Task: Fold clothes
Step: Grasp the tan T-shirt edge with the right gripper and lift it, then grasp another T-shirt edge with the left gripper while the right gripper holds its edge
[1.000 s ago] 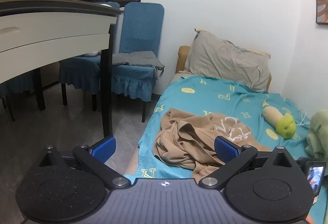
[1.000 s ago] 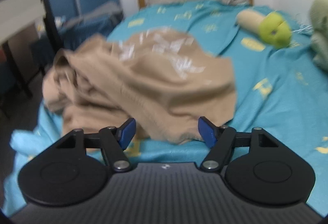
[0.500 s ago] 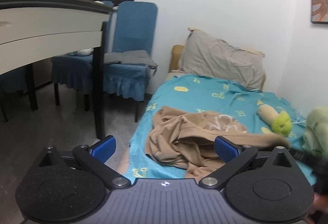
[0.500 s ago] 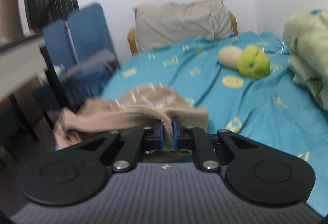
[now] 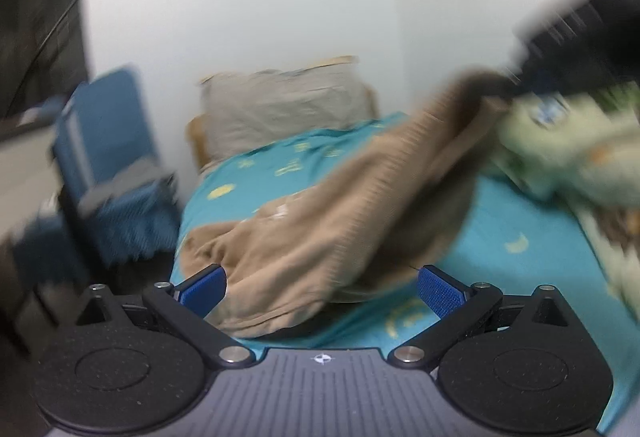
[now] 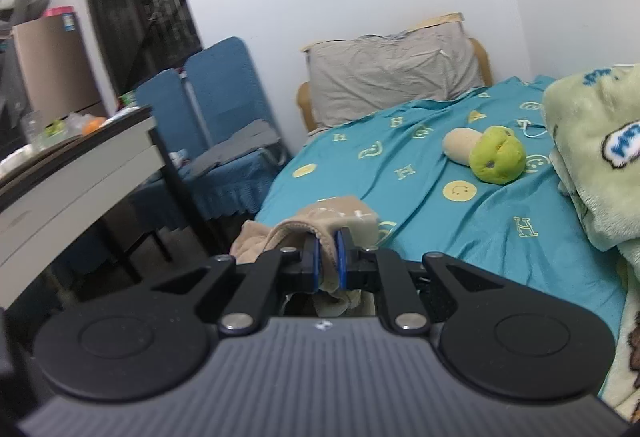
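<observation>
Much of the left wrist view is smeared with blur, so the far right of it is hard to read: a dark shape [image 5: 580, 25] up there looks like the other tool, but its edges are lost. From that same view the tan garment [image 5: 320, 233] is clearest, one end lifted high toward the dark shape and the rest sagging in a long drape down to a heap on the near end of the bed [image 5: 500, 221]. The left gripper [image 5: 322, 283] has its blue pads spread wide apart, with the heap of cloth lying just beyond and between them; whether either pad touches the cloth cannot be made out.

The right wrist view is sharp but shows only a small bunch of the garment [image 6: 320, 225], because the tool's own body hides whatever hangs below. Here the right gripper [image 6: 327, 261] has its pads pressed together on a fold of the tan fabric.

Only this view shows the green plush toy [image 6: 496, 153] lying on the teal bedsheet [image 6: 460, 229], midway up the bed, and the pale green blanket [image 6: 592, 153] piled along the bed's right edge. A grey pillow [image 6: 388, 73] stands at the bed's head. To the left of the bed are blue chairs [image 6: 216, 97] and a table [image 6: 76, 165] carrying clutter too small to name.
</observation>
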Demonstrator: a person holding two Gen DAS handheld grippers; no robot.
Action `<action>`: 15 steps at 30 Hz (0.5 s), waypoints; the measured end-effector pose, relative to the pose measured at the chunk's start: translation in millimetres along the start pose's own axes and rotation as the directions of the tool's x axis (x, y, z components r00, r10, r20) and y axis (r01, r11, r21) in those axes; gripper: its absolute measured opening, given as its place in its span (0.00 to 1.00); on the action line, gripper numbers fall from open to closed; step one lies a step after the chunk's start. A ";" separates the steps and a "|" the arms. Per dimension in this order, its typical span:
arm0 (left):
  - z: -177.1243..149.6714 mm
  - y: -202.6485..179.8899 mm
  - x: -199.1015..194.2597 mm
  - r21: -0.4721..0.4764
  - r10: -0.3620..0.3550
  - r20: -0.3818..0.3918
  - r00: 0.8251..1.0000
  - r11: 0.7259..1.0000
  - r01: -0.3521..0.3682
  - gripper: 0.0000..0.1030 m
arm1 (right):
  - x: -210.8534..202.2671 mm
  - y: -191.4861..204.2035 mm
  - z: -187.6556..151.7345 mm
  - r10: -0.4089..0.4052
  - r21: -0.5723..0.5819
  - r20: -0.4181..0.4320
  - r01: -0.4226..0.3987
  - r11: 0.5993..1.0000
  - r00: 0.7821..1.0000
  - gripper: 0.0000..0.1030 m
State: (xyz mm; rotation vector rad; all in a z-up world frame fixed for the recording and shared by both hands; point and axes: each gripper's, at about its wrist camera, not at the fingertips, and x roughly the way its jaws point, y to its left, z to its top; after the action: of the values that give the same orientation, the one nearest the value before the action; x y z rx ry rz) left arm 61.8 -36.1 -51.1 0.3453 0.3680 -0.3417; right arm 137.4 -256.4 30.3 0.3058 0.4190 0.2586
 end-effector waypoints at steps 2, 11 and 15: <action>-4.6 -23.1 4.1 0.119 0.009 -0.006 1.000 0.993 -0.008 1.00 | -9.1 -4.5 1.1 0.029 0.017 0.010 -0.029 0.999 1.000 0.12; -25.5 -39.1 75.7 0.277 0.200 -0.097 0.975 0.946 -0.167 0.78 | -26.4 -36.5 -7.6 0.062 0.064 0.106 -0.070 0.996 0.992 0.12; -19.9 -13.1 87.1 0.131 0.166 -0.117 0.979 0.980 -0.150 0.37 | -7.3 -52.1 -10.0 0.016 0.073 0.072 -0.021 0.997 0.997 0.12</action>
State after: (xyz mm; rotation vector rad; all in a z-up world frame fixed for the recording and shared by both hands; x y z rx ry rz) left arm 127.4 -62.6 -107.1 0.5143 0.4428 -0.1863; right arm 136.1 -304.3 6.4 0.3899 0.3554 0.2498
